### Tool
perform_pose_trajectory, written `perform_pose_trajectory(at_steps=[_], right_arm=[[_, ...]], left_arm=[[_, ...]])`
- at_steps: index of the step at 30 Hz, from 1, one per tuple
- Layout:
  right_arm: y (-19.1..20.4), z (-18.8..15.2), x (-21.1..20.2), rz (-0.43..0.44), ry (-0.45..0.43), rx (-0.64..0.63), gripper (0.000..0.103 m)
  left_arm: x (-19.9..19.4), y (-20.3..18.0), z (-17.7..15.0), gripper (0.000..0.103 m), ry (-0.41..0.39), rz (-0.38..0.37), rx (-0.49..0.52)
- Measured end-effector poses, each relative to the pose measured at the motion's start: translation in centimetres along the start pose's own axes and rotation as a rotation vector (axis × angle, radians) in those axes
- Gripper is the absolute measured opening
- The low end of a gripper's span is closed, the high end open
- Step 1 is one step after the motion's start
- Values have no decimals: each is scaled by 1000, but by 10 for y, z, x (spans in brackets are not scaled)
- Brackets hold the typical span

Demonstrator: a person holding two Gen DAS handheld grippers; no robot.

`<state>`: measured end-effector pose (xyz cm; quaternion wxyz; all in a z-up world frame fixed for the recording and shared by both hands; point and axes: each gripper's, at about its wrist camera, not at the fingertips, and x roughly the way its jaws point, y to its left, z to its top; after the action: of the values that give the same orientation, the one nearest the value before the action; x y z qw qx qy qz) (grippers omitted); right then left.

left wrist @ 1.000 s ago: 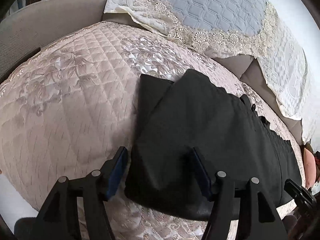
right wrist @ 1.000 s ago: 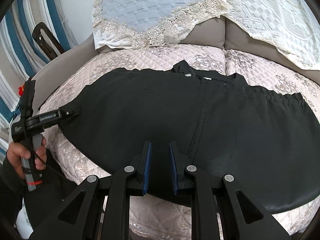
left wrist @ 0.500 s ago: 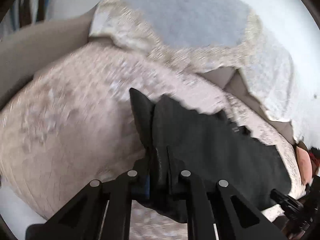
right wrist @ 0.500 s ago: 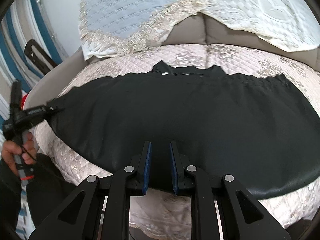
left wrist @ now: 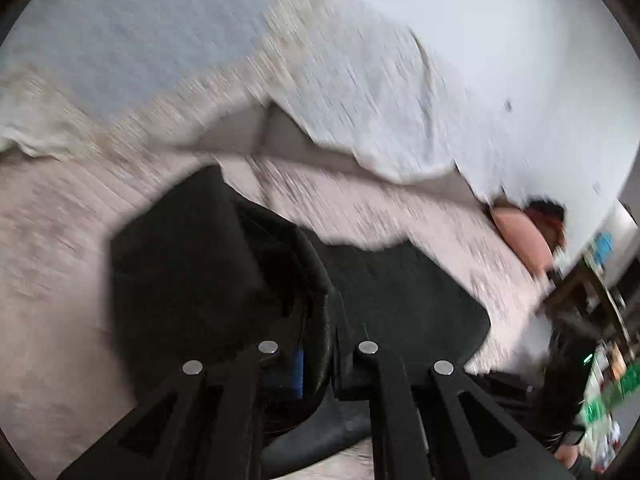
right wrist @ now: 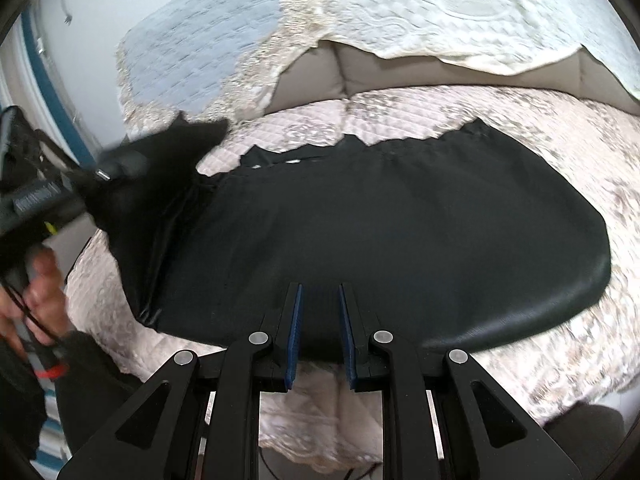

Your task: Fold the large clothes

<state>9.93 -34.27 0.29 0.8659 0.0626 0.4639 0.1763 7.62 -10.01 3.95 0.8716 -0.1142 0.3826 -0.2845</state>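
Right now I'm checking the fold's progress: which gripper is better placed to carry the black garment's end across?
Left. The left gripper is shut on the black garment, its end lifted; the right gripper only straddles the near edge.

A large black matte garment point(right wrist: 400, 232) lay spread over a pale pink quilted sofa cover point(right wrist: 560, 340), ahead of the right gripper point(right wrist: 320, 320), whose blue-padded fingers point(right wrist: 294, 328) stood slightly apart over its near hem. Far left of the fingers, the left gripper point(right wrist: 100, 176), gripped by a hand point(right wrist: 40, 292), pinched a lifted end of the cloth. Beyond hung a cream lace-edged throw point(right wrist: 440, 8).
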Motion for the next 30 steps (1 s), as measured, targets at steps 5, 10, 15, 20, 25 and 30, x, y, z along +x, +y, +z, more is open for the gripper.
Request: perform_pose_trajectory(at_steps=[5,10,15,20,25,30], right_arm=[[-15,-8,2,-3,23,36,18],[-20,-9,6,18,38,59,19],[-15,3,6,56,16,65,30],[4,25,6,102,-20,36,30],[35,45,16,154,-36,-15,30],[51,37,57,135,43,-60,28]], left_arm=[[66,-16,-42,9,167,-42,47],[54,-18,-42,10,174,-81,49],[15,-29,-36,27,146,-137,96],[-29,-20,-10,42,5,-121,92],[-8,35,21,43,-35,116,-7],[48,66,20,43,43,198,-81]])
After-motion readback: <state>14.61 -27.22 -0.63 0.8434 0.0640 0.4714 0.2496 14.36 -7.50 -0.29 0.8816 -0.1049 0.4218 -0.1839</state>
